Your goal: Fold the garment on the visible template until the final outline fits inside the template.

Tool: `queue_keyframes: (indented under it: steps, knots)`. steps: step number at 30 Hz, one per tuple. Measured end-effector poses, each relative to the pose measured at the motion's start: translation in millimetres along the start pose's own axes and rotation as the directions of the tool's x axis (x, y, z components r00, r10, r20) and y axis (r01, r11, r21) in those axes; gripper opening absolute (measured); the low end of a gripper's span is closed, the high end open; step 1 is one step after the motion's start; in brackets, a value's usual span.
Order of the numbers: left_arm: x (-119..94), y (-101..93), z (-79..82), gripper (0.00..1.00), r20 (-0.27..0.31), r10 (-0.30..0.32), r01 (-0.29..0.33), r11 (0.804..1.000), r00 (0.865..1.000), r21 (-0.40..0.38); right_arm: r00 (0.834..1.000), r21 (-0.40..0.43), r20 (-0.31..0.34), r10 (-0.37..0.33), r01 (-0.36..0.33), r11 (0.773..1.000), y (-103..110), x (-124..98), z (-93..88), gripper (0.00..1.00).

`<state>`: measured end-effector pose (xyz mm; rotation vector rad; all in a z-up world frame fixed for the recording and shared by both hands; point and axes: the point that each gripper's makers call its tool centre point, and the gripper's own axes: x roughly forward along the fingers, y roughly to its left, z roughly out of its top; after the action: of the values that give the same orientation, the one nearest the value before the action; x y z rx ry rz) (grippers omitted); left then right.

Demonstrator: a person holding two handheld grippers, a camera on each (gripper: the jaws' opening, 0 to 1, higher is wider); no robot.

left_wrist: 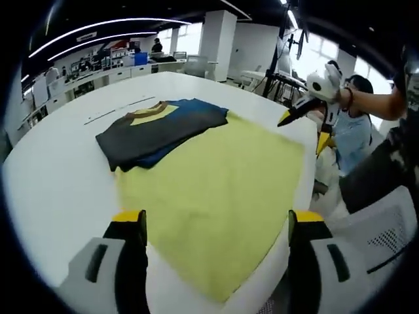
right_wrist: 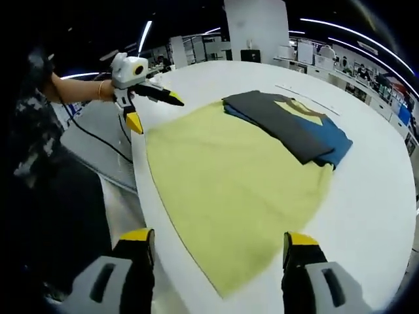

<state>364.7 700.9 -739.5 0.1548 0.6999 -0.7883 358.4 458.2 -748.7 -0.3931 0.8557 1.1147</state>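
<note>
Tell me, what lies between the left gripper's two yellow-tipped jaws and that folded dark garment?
In the left gripper view, a bare stretch of the yellow template lies between the left gripper and the folded dark garment; nothing else rests on it.

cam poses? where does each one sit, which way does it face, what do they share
Left gripper view: rides the left gripper, looking across the yellow template; right gripper and forearm at right.
Right gripper view: rides the right gripper, facing the opposite way; left gripper at left.
Shared: template, folded garment, white table.
</note>
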Motion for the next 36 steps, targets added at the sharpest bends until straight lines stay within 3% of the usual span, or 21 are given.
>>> queue_keyframes:
  steps: [7,11,16,24,28,33,36]
  knots:
    - [-4.3,-5.5,-23.6,0.77,-0.057,0.002,-0.001,1.000,0.998,0.027,0.998,-0.060,-0.059,0.001,-0.005,0.998,3.0,3.3,-13.3,0.71]
    - [-5.0,-6.3,-34.4,0.66,-0.078,0.008,-0.005,0.999,0.997,0.043,0.998,-0.063,-0.055,0.000,-0.004,0.998,2.5,5.1,-15.9,0.66]
    - [-5.1,-6.5,-46.9,0.66,-0.123,0.020,-0.006,0.993,0.992,0.114,0.998,-0.080,-0.060,-0.006,0.001,0.997,2.3,8.2,-20.4,0.60]
    - [-8.2,1.7,-56.7,0.58,-0.163,0.051,-0.015,0.977,0.985,0.213,0.992,-0.156,-0.121,-0.046,0.027,0.987,-3.5,9.0,-35.8,0.53]
    - [-7.4,2.0,-52.9,0.54,-0.137,0.048,-0.021,0.981,0.989,0.193,0.992,-0.152,-0.113,-0.049,0.032,0.988,-5.3,8.5,-35.5,0.49]
    - [-9.6,0.6,-51.1,0.38,-0.157,0.005,0.026,0.980,0.988,0.197,0.991,-0.176,-0.118,-0.064,0.043,0.984,-11.2,7.8,-34.4,0.43]
    - [-9.4,3.1,-49.6,0.35,-0.165,0.004,0.029,0.980,0.986,0.198,0.991,-0.178,-0.120,-0.067,0.045,0.983,-12.8,7.6,-34.6,0.40]
